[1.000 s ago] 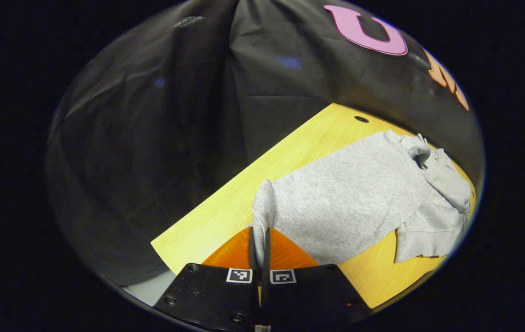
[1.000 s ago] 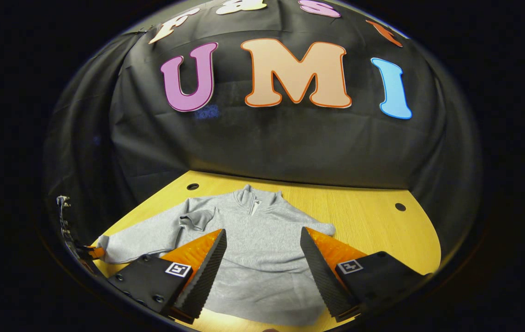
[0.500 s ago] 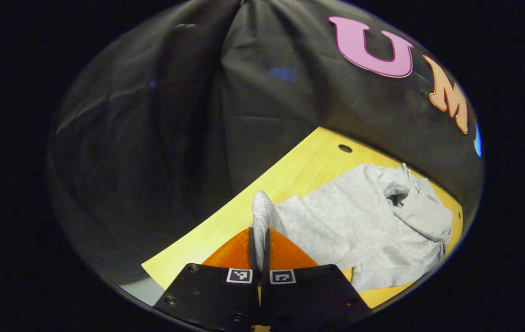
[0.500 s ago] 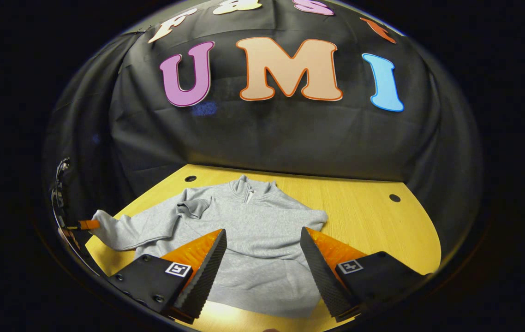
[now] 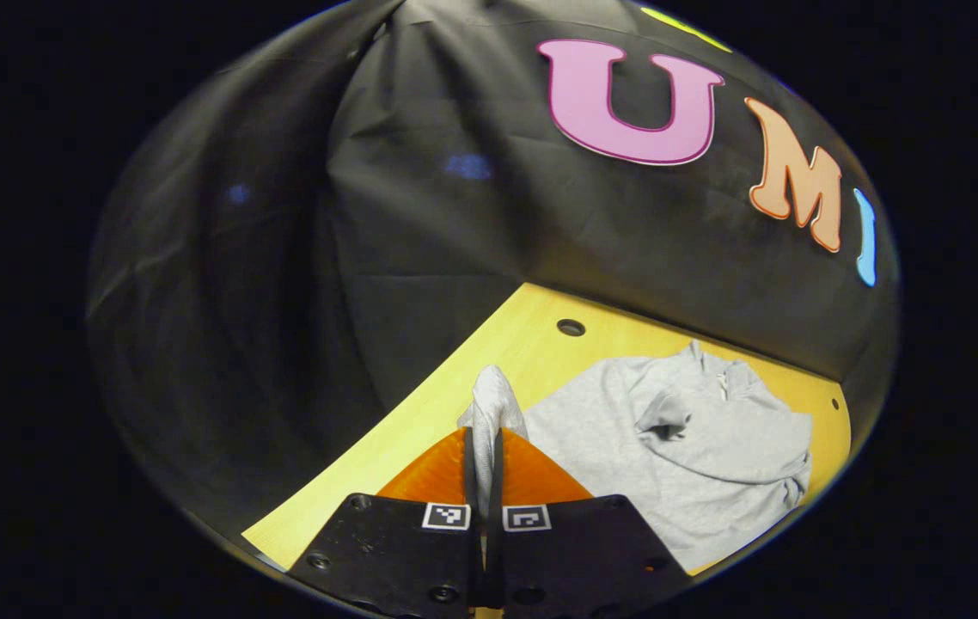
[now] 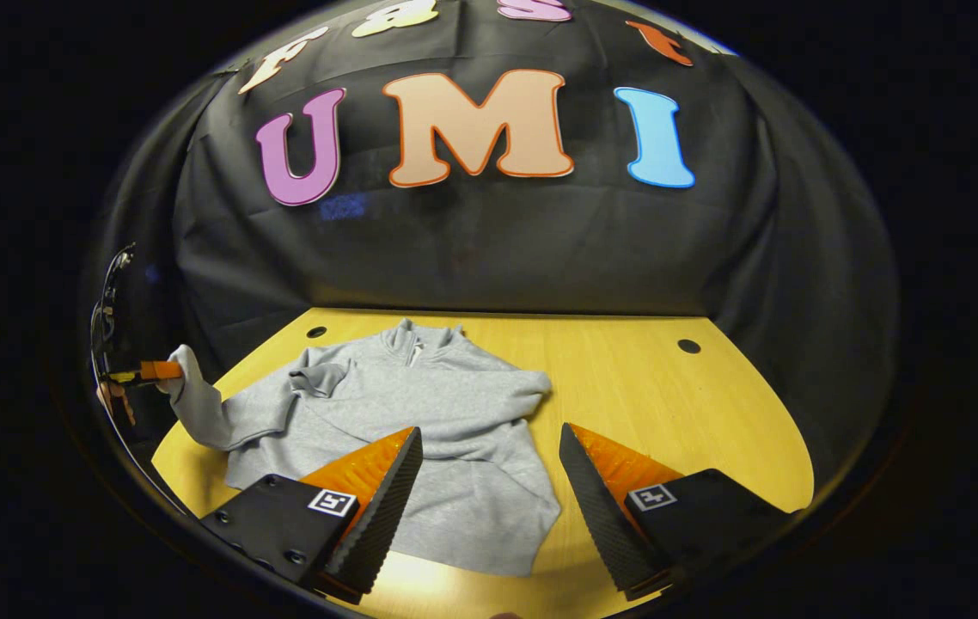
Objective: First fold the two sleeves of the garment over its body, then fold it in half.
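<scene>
A grey zip-neck sweatshirt [image 6: 446, 413] lies front up on the yellow wooden table [image 6: 669, 413]. One sleeve is folded across its chest, cuff [image 6: 317, 378] near the collar. The other sleeve [image 6: 201, 413] rises off the table's left edge, and my left gripper [image 6: 164, 370] is shut on its end. In the left gripper view the same cuff [image 5: 491, 400] sticks up from between the closed fingers of my left gripper [image 5: 483, 434], with the sweatshirt body [image 5: 695, 464] spread to the right. My right gripper [image 6: 490, 430] stands open above the sweatshirt's lower hem, holding nothing.
A hand [image 6: 115, 400] holds the left gripper at the table's left edge. The tabletop has round holes near its back corners [image 6: 688, 346] [image 6: 315, 332] [image 5: 571, 327]. Bare wood lies to the right of the sweatshirt. Black cloth walls close the booth behind and at both sides.
My left gripper has lifted the sleeve end up off the table and turned toward the sweatshirt. The right gripper has drifted right, so the sweatshirt sits further left in its view.
</scene>
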Motion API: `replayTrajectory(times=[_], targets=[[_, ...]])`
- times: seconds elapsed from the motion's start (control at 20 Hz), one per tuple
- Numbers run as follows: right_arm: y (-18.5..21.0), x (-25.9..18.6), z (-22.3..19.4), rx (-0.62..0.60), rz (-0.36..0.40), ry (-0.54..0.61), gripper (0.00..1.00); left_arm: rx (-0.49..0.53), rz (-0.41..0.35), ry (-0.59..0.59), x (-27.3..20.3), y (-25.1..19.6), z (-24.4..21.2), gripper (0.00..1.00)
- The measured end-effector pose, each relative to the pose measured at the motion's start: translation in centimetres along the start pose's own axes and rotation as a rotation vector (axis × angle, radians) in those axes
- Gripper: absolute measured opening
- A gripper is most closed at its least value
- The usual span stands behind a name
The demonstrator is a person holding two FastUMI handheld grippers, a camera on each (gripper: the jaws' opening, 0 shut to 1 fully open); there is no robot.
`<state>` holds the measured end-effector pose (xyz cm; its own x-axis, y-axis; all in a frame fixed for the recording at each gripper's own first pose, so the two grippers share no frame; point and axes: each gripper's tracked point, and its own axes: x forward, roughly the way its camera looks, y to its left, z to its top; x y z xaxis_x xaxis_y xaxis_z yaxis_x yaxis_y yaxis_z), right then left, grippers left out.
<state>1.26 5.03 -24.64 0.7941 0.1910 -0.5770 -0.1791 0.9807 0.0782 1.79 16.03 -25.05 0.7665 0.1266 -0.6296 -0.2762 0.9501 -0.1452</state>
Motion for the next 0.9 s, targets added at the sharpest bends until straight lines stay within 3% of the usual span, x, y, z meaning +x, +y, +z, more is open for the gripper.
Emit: replayTrajectory(times=[0.5,0.9], targets=[[-6.8,-3.1,-2.1,0.061,-0.103,0.008,0.99,0.117,-0.193,-0.089,2.0,-13.8,5.7,0.0],[-12.3,-5.7,-4.1,0.117,-0.182,0.018,0.99,0.212,-0.342,-0.088,1.4,-25.3,4.8,0.0]])
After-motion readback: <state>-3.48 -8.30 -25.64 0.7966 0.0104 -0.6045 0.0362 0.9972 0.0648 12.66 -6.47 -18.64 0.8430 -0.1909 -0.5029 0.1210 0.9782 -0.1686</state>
